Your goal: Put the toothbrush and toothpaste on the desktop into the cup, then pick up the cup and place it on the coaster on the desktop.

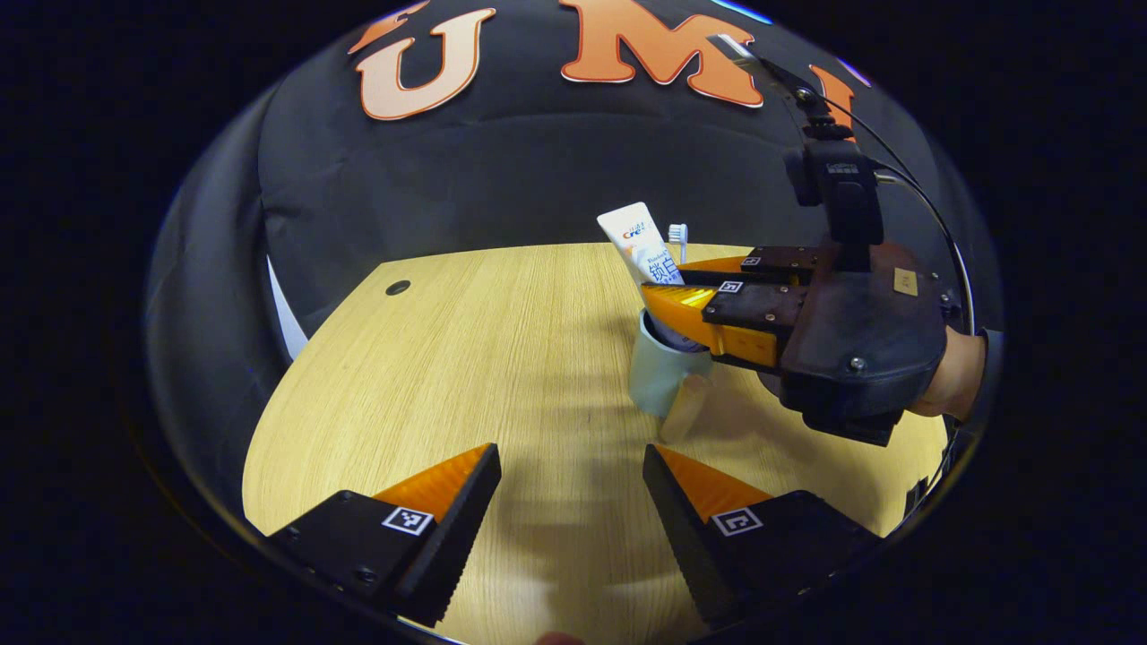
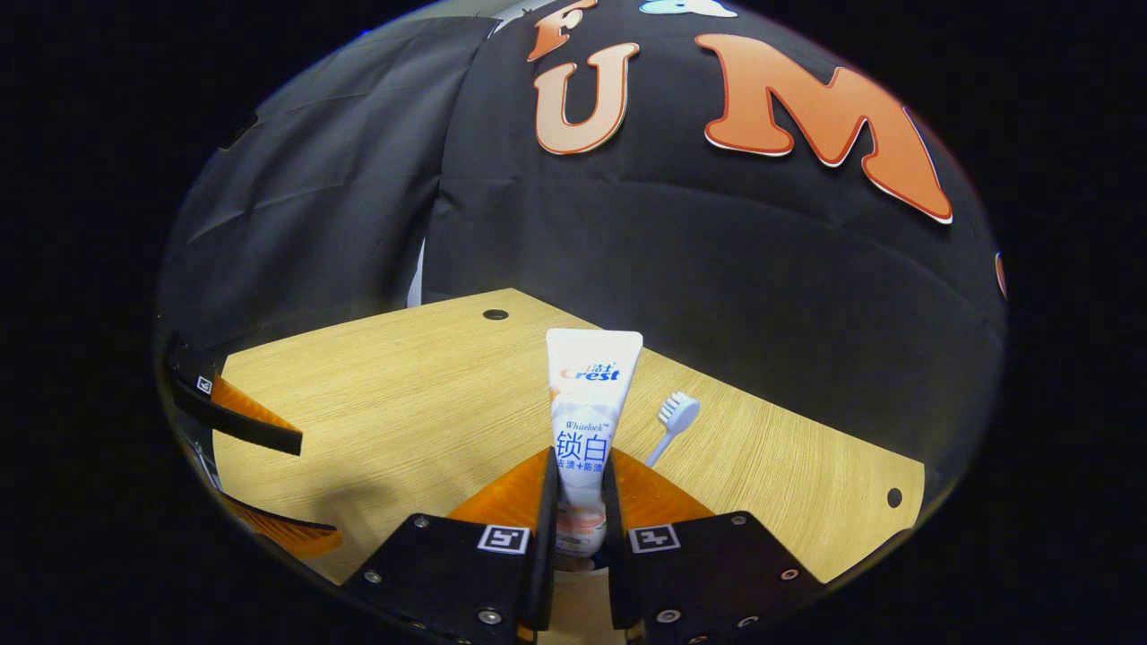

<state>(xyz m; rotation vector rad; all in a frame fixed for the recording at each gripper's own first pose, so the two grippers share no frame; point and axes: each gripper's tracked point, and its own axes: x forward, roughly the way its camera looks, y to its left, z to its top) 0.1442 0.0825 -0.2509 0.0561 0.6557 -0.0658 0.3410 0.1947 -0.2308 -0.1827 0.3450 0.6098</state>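
A pale green cup (image 1: 657,374) stands on the wooden desktop (image 1: 502,358). The white toothpaste tube (image 1: 638,237) stands upright in it, with the toothbrush (image 1: 678,233) head poking up just behind. My right gripper (image 1: 668,288) reaches in from the right over the cup's rim. In the right gripper view it (image 2: 581,494) is shut on the lower part of the tube (image 2: 587,403), and the toothbrush (image 2: 676,417) leans just to the right. My left gripper (image 1: 572,479) is open over bare desktop, nearer than the cup and to its left, with nothing between its fingers. Its fingers (image 2: 242,419) also show at the left edge.
A tan piece (image 1: 683,408) sits against the cup's near side; I cannot tell what it is. The desktop has small round holes (image 1: 397,288) (image 2: 893,497) near its corners. The booth's black cloth wall rises behind the far edge. A hand (image 1: 954,376) holds the right gripper.
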